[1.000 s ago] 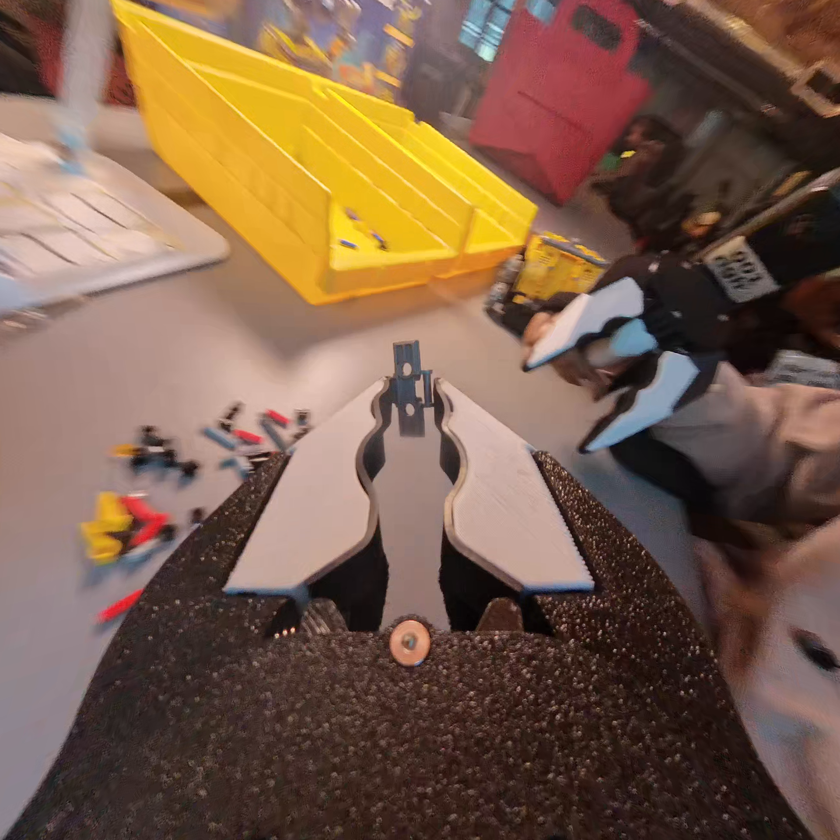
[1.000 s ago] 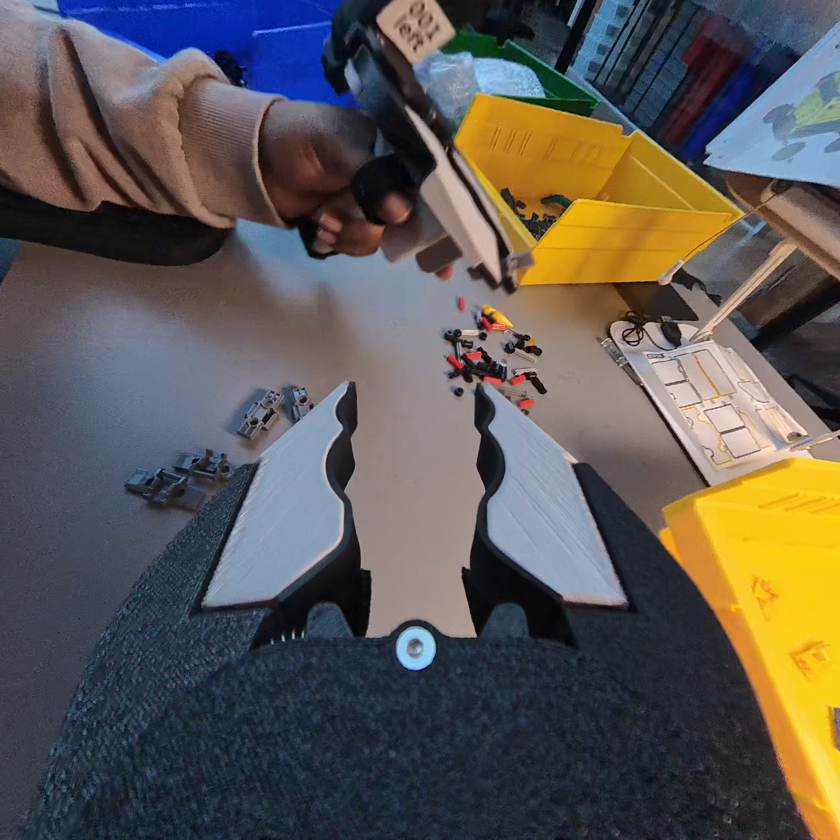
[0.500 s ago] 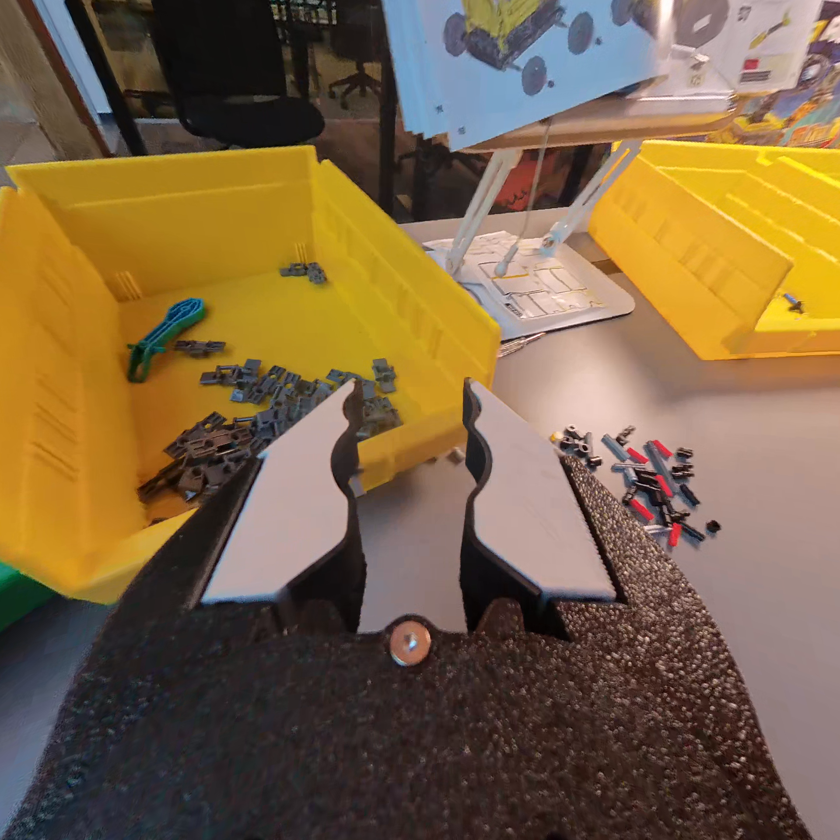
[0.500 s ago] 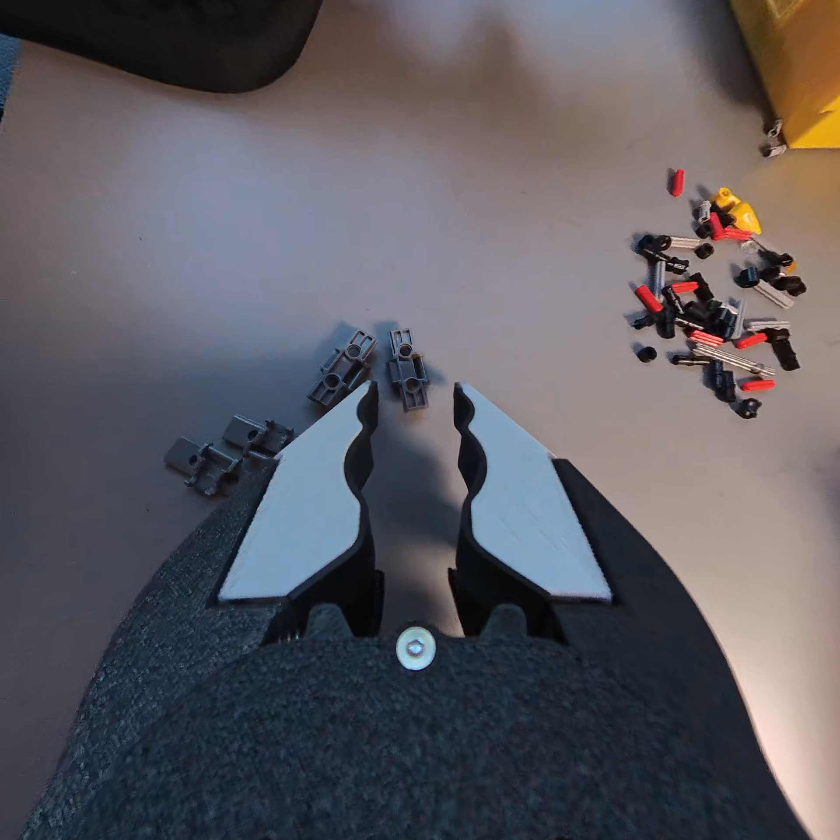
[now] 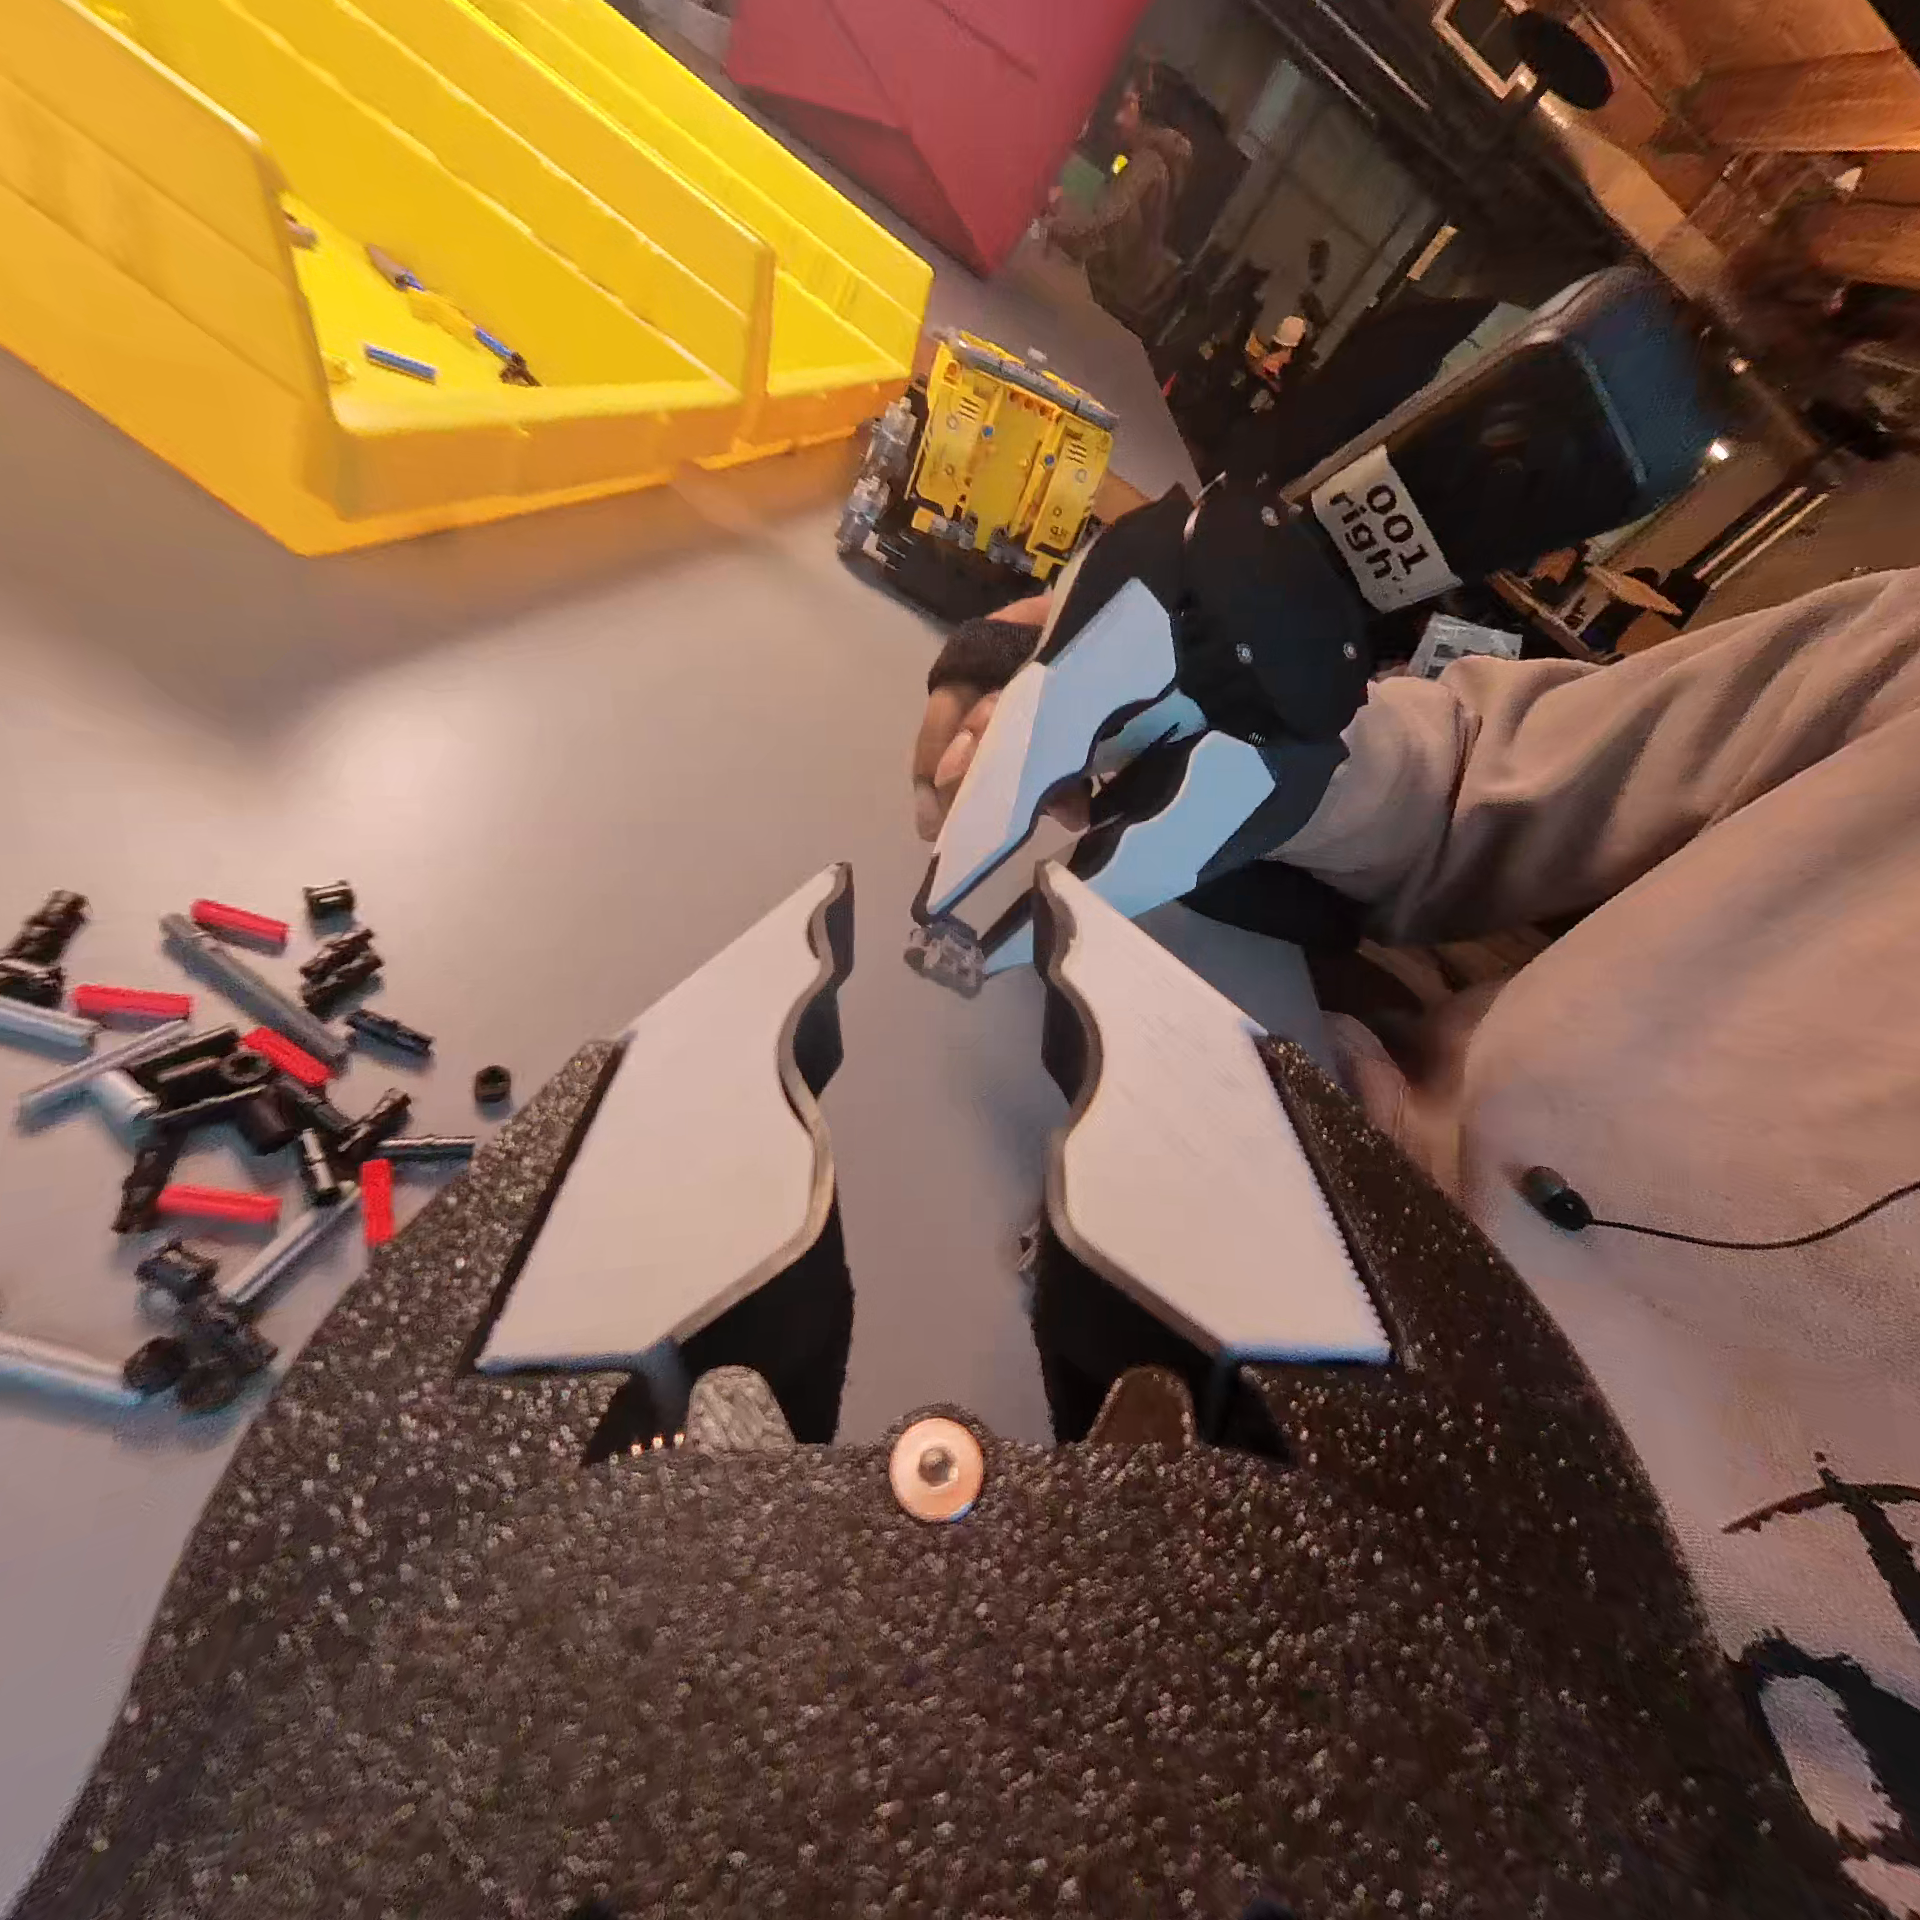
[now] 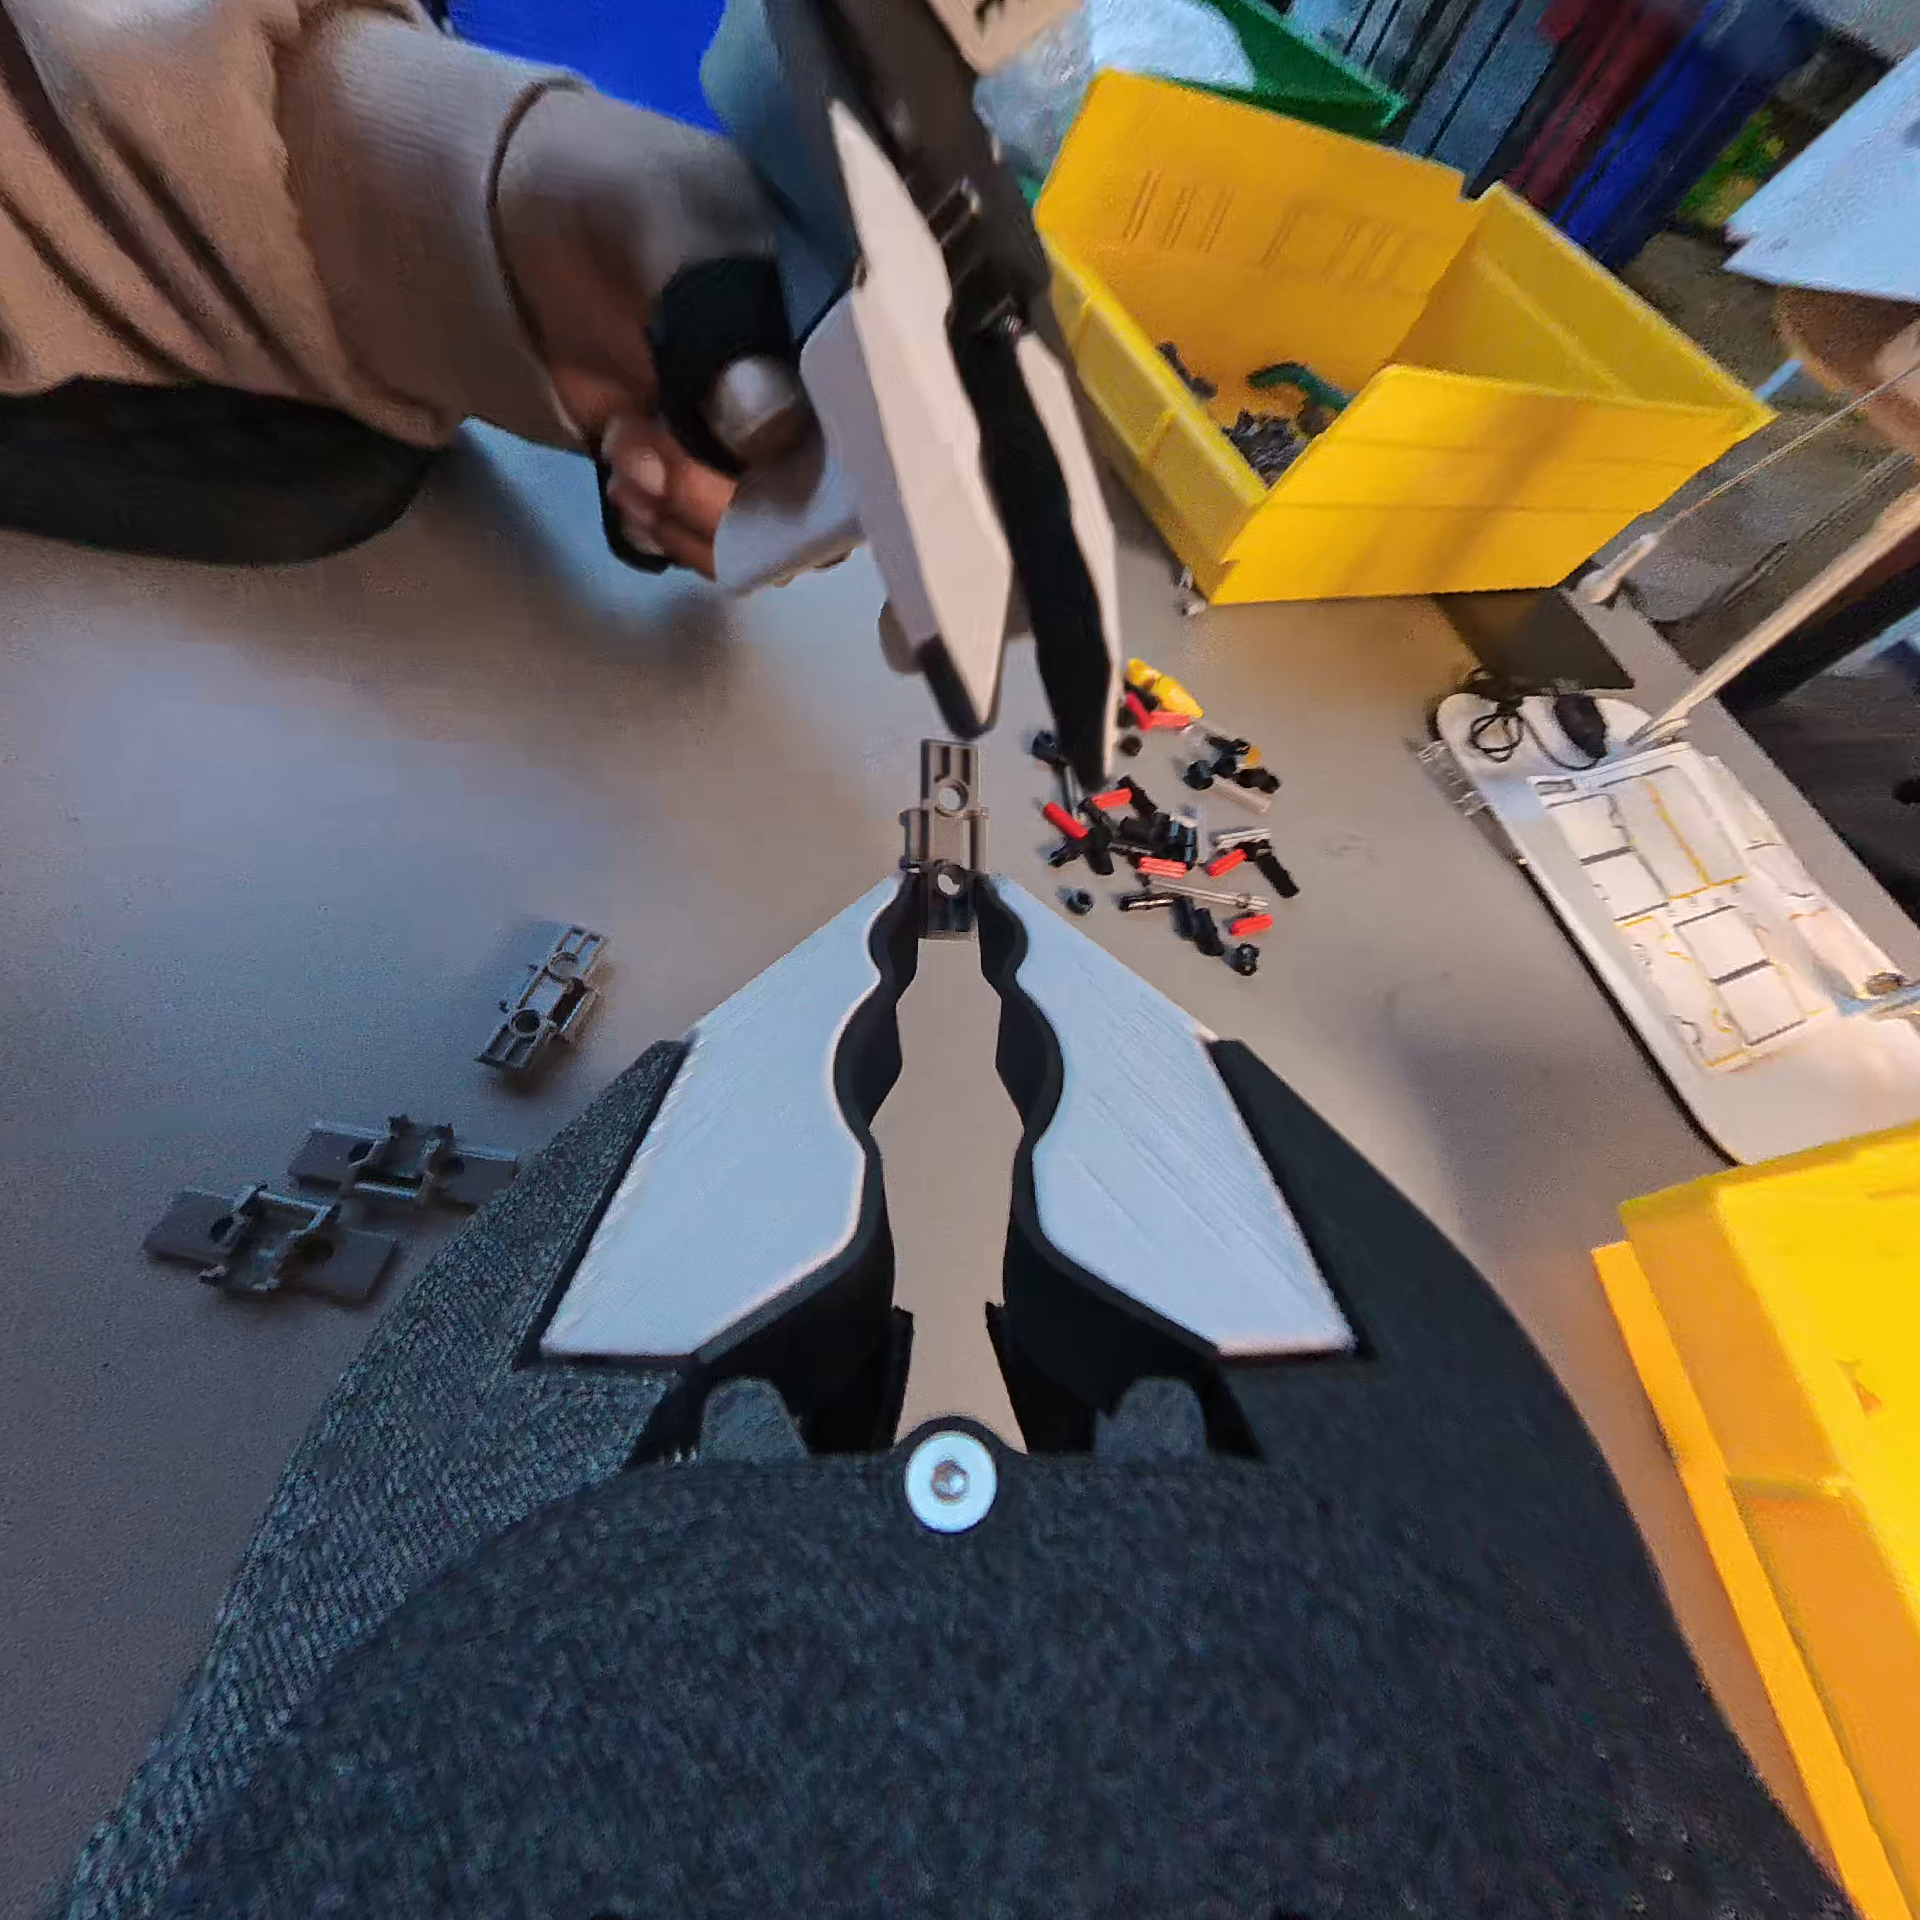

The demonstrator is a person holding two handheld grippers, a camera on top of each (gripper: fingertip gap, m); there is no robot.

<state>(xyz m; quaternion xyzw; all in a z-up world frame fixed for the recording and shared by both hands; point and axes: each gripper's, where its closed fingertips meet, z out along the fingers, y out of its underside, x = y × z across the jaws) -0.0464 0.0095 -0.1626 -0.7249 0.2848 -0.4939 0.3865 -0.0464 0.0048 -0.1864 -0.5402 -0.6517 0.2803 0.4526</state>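
The right gripper [image 6: 948, 896] is pinching a grey plastic link piece [image 6: 948, 821] by its lower end, with the fingertips pressed together on it, and the piece is sticking up and forward above the grey table [image 6: 312, 748]. In the left wrist view the same piece [image 5: 943, 954] is showing at the tip of the right gripper [image 5: 961, 925], just in front of the left gripper [image 5: 943, 883]. The left gripper is standing spread, with nothing between its fingers, and it is pointing at the held piece. In the right wrist view the left gripper [image 6: 1023, 727] is hanging just above the piece, held by a hand [image 6: 665, 468] in a beige sleeve.

To the left of the right gripper, 3 more grey link pieces [image 6: 312, 1205] are lying flat on the table. A little farther, a heap of small black, red and grey pins [image 6: 1164, 831] is lying loose. Beyond it, a yellow bin [image 6: 1455, 468] is holding dark parts. In the left wrist view a yellow divided tray [image 5: 520, 447] is resting farther back, and beside it a yellow and black brick model [image 5: 997, 468] is standing.
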